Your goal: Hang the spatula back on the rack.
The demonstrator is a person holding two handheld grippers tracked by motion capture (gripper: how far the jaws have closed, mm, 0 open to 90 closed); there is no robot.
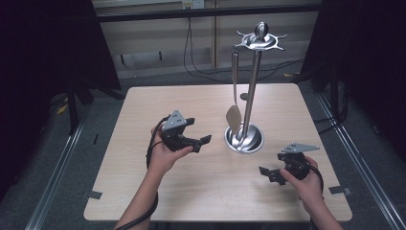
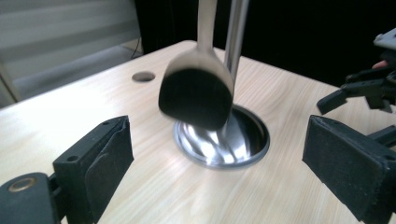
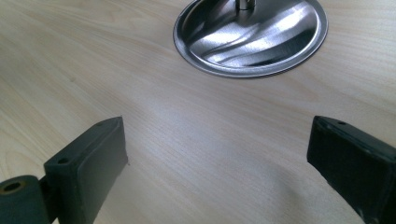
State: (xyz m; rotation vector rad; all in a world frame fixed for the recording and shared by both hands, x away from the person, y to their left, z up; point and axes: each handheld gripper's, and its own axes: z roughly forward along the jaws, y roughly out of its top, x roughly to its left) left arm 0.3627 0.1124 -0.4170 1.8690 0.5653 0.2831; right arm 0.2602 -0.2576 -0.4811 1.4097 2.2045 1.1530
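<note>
In the high view we see the left gripper [image 1: 197, 130] at centre left, held in a hand [image 1: 163, 155], its jaws spread wide with nothing between them, aimed right toward the stand [image 1: 251, 96]. The right gripper [image 1: 266, 173] sits at lower right, jaws aimed left; from here we cannot judge how far they stand apart. The spatula [image 1: 234, 91] hangs at upper centre from the stand's top ring, just left of the pole, long axis upright, handle up and blade down above the base [image 1: 244, 139]. The table [image 1: 143, 191] runs out of frame at the bottom edge, and both forearms are cut off there.

In the left gripper view we see the two pads [image 2: 109, 161] far apart at the bottom corners, touching nothing. The spatula [image 2: 196, 95] hangs at centre, blade down and slightly blurred, its handle cut off by the top edge; it hides part of the pole [image 2: 236, 32] and base [image 2: 243, 144]. The right gripper [image 2: 369, 88] shows at the right edge, partly cut off.

In the right gripper view we see its pads [image 3: 100, 163] wide apart over bare table [image 3: 196, 140], holding nothing. The base [image 3: 261, 42] lies at the top, its far rim and the pole cut off
</note>
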